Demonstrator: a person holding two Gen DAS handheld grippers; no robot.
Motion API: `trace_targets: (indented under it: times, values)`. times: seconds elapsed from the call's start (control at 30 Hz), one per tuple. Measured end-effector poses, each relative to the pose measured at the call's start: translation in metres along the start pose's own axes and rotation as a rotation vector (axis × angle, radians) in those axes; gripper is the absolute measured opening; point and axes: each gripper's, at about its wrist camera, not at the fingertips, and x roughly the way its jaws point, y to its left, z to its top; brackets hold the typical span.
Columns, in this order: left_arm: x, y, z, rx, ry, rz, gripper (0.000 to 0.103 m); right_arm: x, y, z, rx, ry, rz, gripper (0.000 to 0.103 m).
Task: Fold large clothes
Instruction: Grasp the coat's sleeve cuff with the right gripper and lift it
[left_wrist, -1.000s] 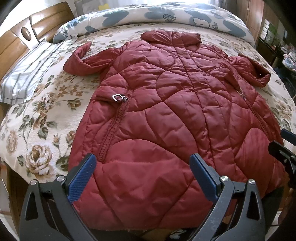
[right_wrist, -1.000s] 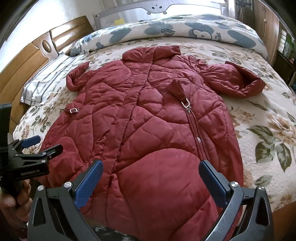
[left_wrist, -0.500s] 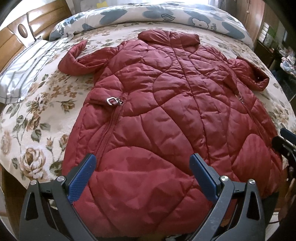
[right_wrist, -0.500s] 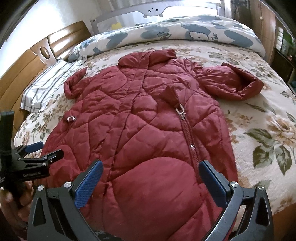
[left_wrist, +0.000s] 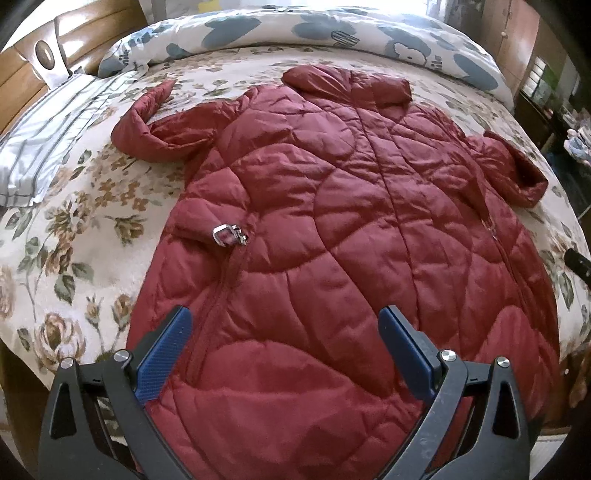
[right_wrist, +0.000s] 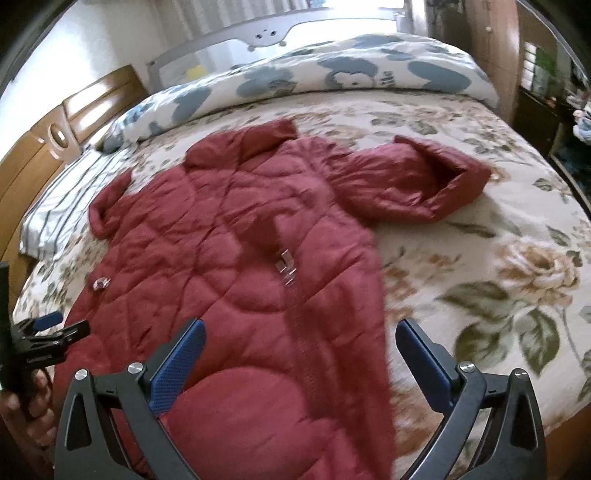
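Nearest the lenses, both grippers hang over the hem end of the coat with nothing between their blue pads. The left gripper (left_wrist: 284, 343) has its fingers spread wide above the lower left panel, and the right gripper (right_wrist: 301, 350) is equally wide apart over the lower right edge, where the coat meets the bedspread. That pairing, one tool per bottom corner, looks like a set-up for taking the hem and carrying it toward the collar (a judgement, since no fabric is pinched yet).

The quilted dark red puffer coat (left_wrist: 332, 221) lies spread flat on the floral bedspread (left_wrist: 74, 240), collar away from the person, so its full length is reachable from the foot. A side zipper (right_wrist: 286, 271) runs up from the hem to a metal pull, and a matching silver zipper pull (left_wrist: 227, 235) sits on the opposite side. Both sleeves are angled outward with cuffs curled, likely to be folded in.

Farther off lie a striped pillow (left_wrist: 44, 147) and a rolled duvet (left_wrist: 351, 33) printed with blue cartoon shapes; its lettering is too blurred to read with confidence. Beyond stands a wooden headboard (right_wrist: 40, 158).
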Motion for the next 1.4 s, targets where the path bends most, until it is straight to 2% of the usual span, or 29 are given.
trace_targets:
  times: [0.4, 0.67, 0.83, 0.93, 1.03, 1.07, 1.1, 1.13, 1.27, 1.4]
  values:
    - [0.020, 0.007, 0.031, -0.061, 0.018, -0.035, 0.101, 0.037, -0.066, 0.064, 0.036, -0.026, -0.114, 0.102]
    - [0.030, 0.002, 0.051, -0.053, 0.021, -0.052, 0.101, 0.084, -0.120, 0.131, 0.054, -0.047, -0.262, 0.092]
    - [0.037, 0.001, 0.062, -0.062, 0.040, -0.065, 0.101, 0.126, -0.138, 0.161, 0.009, 0.002, -0.364, 0.088]
    - [0.040, 0.001, 0.067, -0.060, 0.041, -0.055, 0.101, 0.148, -0.148, 0.169, -0.005, 0.039, -0.404, 0.078]
    - [0.044, 0.002, 0.072, -0.058, 0.040, -0.045, 0.101, 0.165, -0.160, 0.173, 0.001, 0.064, -0.404, 0.061]
    - [0.046, 0.002, 0.073, -0.059, 0.042, -0.042, 0.101, 0.167, -0.164, 0.174, 0.017, 0.062, -0.386, 0.044]
    - [0.047, 0.003, 0.074, -0.060, 0.044, -0.040, 0.101, 0.166, -0.165, 0.175, 0.031, 0.059, -0.377, 0.023]
    - [0.049, 0.004, 0.074, -0.063, 0.047, -0.041, 0.101, 0.161, -0.165, 0.175, 0.052, 0.044, -0.366, 0.019]
    - [0.057, 0.007, 0.074, -0.076, 0.063, -0.052, 0.101, 0.139, -0.145, 0.174, 0.075, -0.023, -0.280, 0.015]
    - [0.062, 0.008, 0.072, -0.083, 0.071, -0.057, 0.101, 0.115, -0.107, 0.169, 0.064, -0.093, -0.139, 0.014]
